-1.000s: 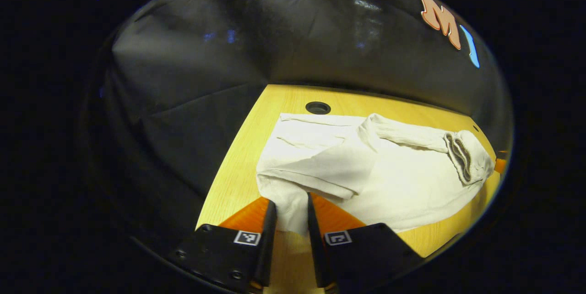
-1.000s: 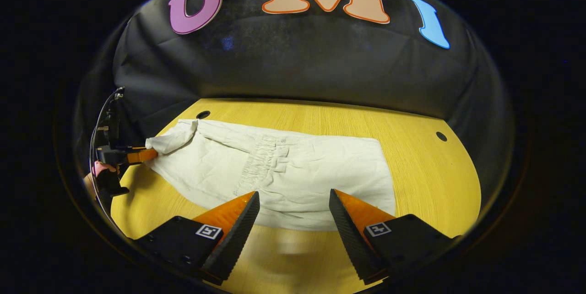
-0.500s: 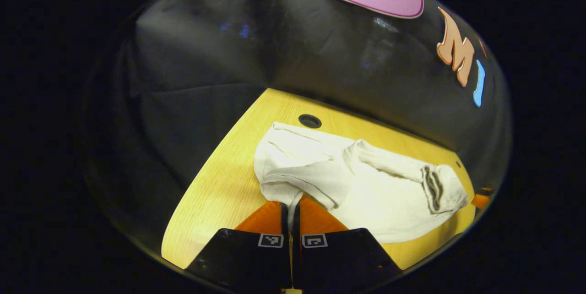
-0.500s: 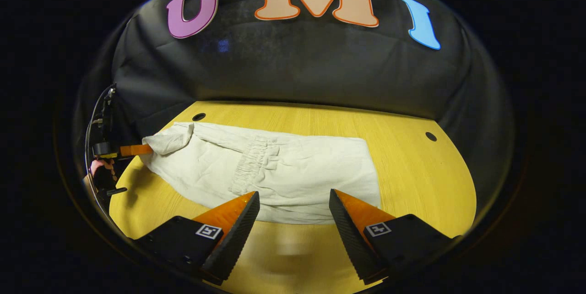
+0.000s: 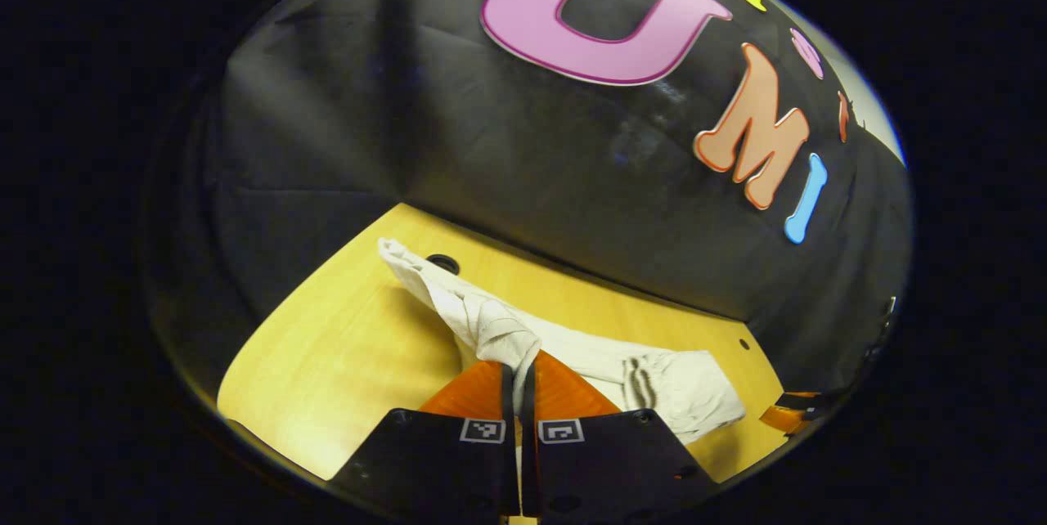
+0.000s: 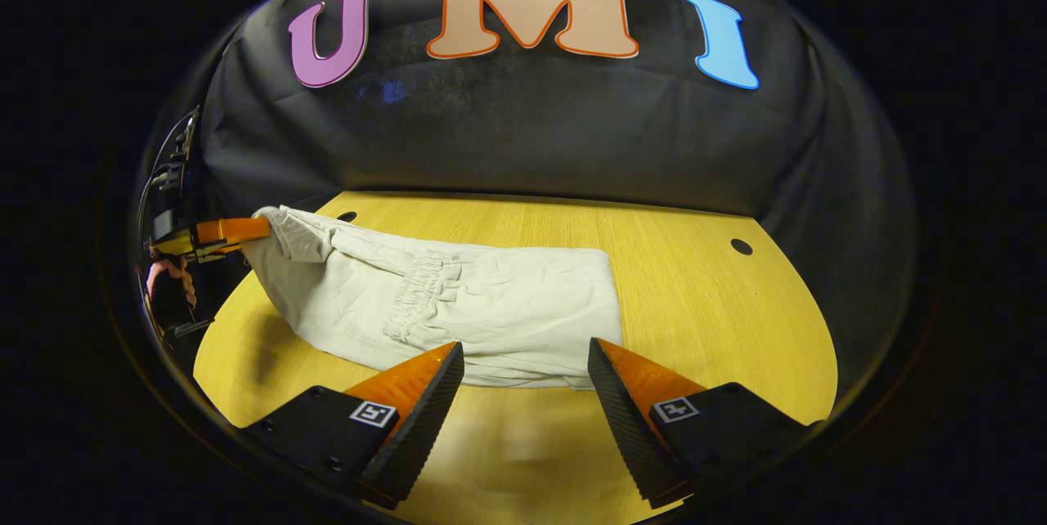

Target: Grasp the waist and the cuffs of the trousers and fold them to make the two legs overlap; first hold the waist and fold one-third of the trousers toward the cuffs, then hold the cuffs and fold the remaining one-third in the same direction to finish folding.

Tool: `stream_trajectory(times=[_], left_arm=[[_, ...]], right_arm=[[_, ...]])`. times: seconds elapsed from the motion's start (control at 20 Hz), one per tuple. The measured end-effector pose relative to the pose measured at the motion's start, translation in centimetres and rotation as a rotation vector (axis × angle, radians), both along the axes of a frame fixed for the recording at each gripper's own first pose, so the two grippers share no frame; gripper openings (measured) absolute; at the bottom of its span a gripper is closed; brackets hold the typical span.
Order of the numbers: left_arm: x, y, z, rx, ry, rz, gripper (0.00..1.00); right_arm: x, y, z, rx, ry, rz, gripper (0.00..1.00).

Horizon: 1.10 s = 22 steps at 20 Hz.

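On the wooden table (image 6: 695,296) lie cream trousers (image 6: 458,308), creased, gathered waist folded onto the legs. At nine o'clock the left gripper (image 6: 245,228) pinches their raised cuff end. Right gripper (image 6: 523,365) hovers at six, fingers wide.

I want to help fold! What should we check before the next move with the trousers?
1. Left gripper shut on the trousers: ok, both fingers pinch the cloth.
2. Pinched end lifted off the table: ok, it hangs raised in the right gripper view.
3. Right gripper ready: ok, open and holding nothing, just in front of the trousers' near edge.
4. Waist already folded over: ok, the gathered waistband lies on top, mid-cloth.
5. Both cuffs caught together: cannot tell.
6. Room on the table for the fold: ok.
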State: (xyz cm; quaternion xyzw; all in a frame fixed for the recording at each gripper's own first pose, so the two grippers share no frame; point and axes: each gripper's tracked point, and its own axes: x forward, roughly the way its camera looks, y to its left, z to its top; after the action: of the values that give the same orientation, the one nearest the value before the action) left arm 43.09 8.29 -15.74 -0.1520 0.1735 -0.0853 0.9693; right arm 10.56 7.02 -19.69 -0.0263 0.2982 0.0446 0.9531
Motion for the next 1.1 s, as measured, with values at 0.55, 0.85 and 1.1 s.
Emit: stream_trajectory(times=[0.55, 0.85, 1.1], left_arm=[[-1.1, -20.3, 6.7, 0.039, -0.119, -0.177, 0.00], [-2.0, -31.4, 1.7, 0.122, -0.077, -0.291, 0.00], [-2.9, -35.2, -7.8, 0.314, 0.068, -0.373, 0.04]], right_arm=[[-2.6, -9.4, 0.8, 0.023, -0.006, 0.015, 0.97], [-3.1, -13.3, 0.9, 0.012, -0.012, 0.012, 0.97], [-3.8, -16.4, 1.2, 0.002, -0.014, -0.016, 0.97]])
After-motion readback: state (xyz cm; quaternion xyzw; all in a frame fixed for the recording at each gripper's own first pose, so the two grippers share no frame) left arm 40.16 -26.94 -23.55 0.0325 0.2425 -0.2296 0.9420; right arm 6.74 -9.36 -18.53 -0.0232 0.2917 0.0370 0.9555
